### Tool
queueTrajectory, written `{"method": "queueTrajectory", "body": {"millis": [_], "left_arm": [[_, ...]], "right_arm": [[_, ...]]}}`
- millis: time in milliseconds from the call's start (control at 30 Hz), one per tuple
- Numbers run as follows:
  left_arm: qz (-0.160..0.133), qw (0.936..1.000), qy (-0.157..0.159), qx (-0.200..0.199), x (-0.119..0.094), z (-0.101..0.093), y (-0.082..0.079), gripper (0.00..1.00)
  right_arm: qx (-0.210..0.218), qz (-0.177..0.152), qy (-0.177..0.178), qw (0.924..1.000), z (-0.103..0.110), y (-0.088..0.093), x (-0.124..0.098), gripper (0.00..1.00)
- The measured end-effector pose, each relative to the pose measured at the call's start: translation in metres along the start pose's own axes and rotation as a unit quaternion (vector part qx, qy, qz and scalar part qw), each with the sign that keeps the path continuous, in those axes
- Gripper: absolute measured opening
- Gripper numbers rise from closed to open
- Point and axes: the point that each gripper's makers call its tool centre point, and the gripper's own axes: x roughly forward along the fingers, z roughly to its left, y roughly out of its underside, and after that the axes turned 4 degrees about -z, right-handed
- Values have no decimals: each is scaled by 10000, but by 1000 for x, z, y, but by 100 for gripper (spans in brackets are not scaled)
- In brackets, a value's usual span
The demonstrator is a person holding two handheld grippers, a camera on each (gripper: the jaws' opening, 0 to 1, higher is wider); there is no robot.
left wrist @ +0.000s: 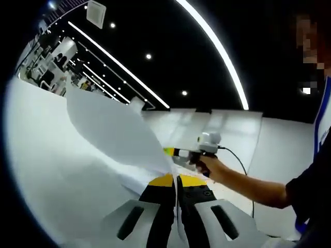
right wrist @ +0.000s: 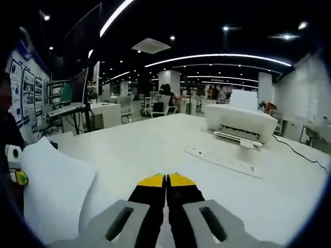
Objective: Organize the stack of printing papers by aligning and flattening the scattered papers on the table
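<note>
White sheet of paper (left wrist: 116,129), left gripper view: lifted off the table (left wrist: 46,155) and curved, spreading up and to the left from the jaws. Its lower edge runs down into the thin seam between the yellow-tipped jaws of the left gripper (left wrist: 177,179), which are clenched on it.

Right gripper (left wrist: 176,152), same view: seen just beyond the paper's lower right corner, a yellow and green tip at the sheet's edge; a person's hand (left wrist: 207,165) holds it, with a forearm running to the right. More flat white sheets (left wrist: 227,129) lie on the table behind it.

Right gripper view, left side: the white paper (right wrist: 54,191) rises as a curved sheet left of the jaws, near them. Whether it reaches into them cannot be told. Part of the left gripper (right wrist: 14,164) shows at the sheet's far left edge.

Right gripper (right wrist: 166,180), centre: yellow-tipped jaws pressed together, only a dark seam between them; whether they pinch anything cannot be told.

White table (right wrist: 155,139), beyond the jaws: a white power strip (right wrist: 222,161) lies to the right, and a white printer (right wrist: 240,123) stands behind it.
</note>
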Motion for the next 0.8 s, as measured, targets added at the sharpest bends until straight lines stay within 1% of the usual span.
{"method": "queueTrajectory", "body": {"millis": [133, 433, 567, 700, 767, 800], "left_arm": [[-1, 10000, -13, -8, 0, 1, 0, 6], [15, 10000, -22, -3, 0, 1, 0, 6], [21, 10000, -32, -7, 0, 1, 0, 6], [22, 10000, -42, -15, -1, 2, 0, 6], [17, 10000, -48, -15, -1, 2, 0, 6], [18, 10000, -48, -15, -1, 1, 0, 6]], "right_arm": [[-10, 19, -6, 10000, 0, 0, 0, 0], [-87, 10, -19, 10000, -1, -9, -10, 0], [7, -25, -1, 10000, -4, -17, -19, 0], [-71, -94, 16, 9999, 1, -23, -29, 0], [-114, -135, 33, 9998, -1, -32, -33, 0], [-117, -142, 34, 9998, -1, -33, -33, 0]]}}
